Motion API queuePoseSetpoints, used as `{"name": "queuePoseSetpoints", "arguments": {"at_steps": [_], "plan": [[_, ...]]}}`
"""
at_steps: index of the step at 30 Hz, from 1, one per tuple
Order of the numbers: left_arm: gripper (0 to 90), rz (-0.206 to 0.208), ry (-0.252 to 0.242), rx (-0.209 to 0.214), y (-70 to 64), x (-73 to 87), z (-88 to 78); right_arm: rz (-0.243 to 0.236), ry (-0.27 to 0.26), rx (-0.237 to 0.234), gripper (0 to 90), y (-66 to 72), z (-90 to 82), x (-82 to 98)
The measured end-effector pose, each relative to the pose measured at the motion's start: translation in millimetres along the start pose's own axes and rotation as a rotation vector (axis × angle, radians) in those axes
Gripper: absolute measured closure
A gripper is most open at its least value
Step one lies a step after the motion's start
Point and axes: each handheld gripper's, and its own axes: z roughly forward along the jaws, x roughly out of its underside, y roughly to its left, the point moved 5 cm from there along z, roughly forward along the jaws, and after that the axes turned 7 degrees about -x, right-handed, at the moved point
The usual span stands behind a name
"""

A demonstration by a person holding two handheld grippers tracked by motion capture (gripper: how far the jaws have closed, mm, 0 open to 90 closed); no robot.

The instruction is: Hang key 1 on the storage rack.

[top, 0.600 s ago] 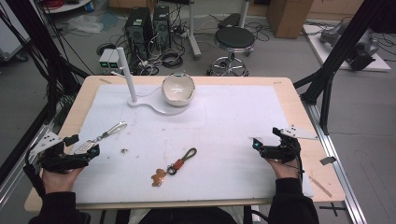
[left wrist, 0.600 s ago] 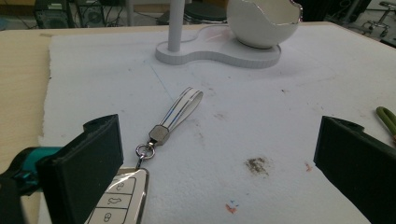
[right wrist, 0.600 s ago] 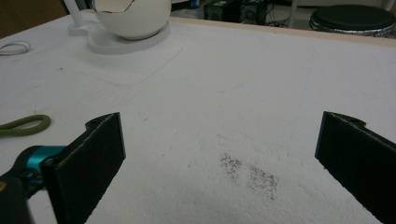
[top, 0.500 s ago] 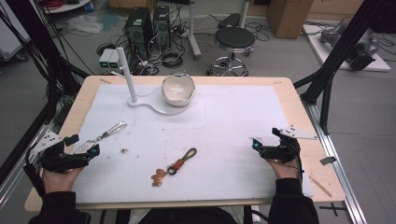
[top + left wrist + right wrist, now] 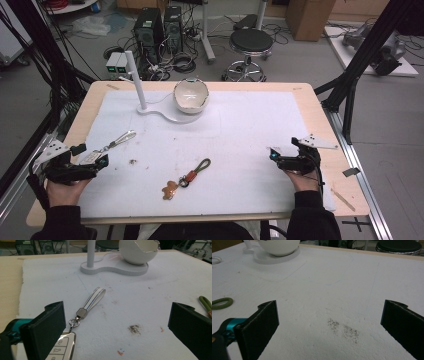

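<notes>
Left claw (image 5: 117, 332) gapes wide and empty over the near-left surface (image 5: 250, 130), a flat white key fob (image 5: 61, 347) just beside its left jaw, the striped strap (image 5: 93, 298) and metal ring running far-right on rough foam.

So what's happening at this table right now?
A person sits at the table with a pair of tongs in each hand. Both pairs are open and holding nothing. The left tongs sit right by a car key on a strap, with the key next to one jaw. The right tongs rest over bare mat. A second keyring lies between them.
</notes>
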Motion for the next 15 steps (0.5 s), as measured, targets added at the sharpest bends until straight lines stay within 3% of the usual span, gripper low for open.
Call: {"name": "queuePoseSetpoints", "arguments": {"at_steps": [7, 15], "plan": [[1.8, 0.007, 0.007, 0.012, -4.4, -3.8, 0.7, -0.003, -0.003, -0.005, 0.5, 0.2, -0.1, 0.1], [1.8, 0.042, 0.019, 0.026, -17.8, -11.1, 4.8, -0.02, -0.006, -0.02, 0.5, 2.5, 1.0, -0.4]]}}
